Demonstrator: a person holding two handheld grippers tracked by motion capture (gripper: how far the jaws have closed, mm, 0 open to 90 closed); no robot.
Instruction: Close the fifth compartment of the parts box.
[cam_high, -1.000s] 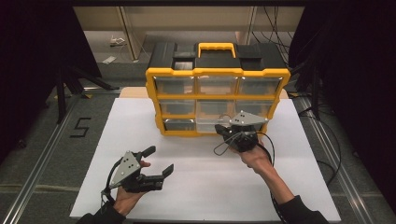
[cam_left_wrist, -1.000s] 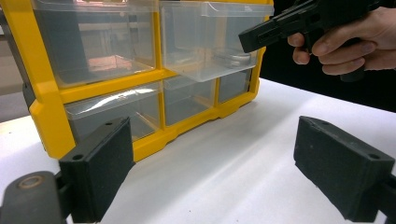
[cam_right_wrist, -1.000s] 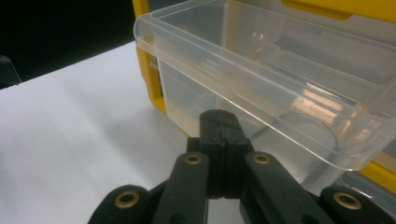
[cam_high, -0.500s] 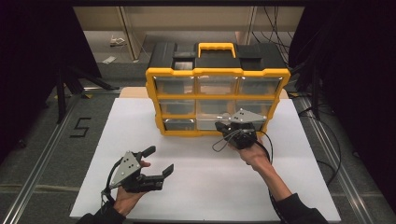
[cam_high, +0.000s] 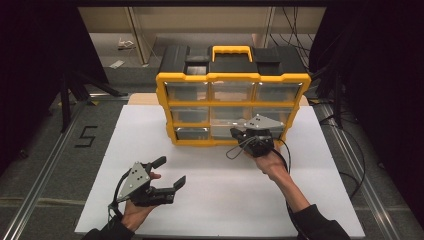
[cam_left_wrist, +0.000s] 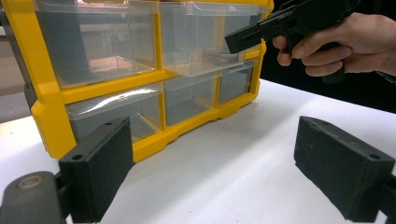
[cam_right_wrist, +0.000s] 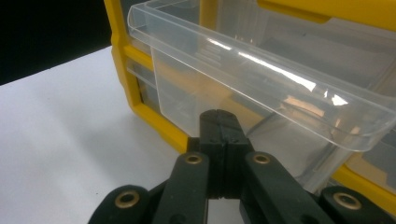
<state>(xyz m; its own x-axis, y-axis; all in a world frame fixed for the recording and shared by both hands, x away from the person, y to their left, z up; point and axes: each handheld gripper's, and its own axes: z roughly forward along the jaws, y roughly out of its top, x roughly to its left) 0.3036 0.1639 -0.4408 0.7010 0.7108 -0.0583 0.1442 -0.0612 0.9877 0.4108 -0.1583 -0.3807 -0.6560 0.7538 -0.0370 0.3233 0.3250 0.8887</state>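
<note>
Nearest, left tongs (cam_high: 170, 177) hover released over the white counter (cam_high: 220, 200), jaws wide apart, well short of the yellow organizer (cam_high: 232, 80). Farther in, right tongs (cam_high: 239, 134) are clenched, their tips against the front of a clear drawer (cam_right_wrist: 261, 88) that sits part-way out of the organizer's middle row, right of centre. Against half a second ago: right tongs sit a touch nearer the cabinet face; left tongs unchanged.
</note>
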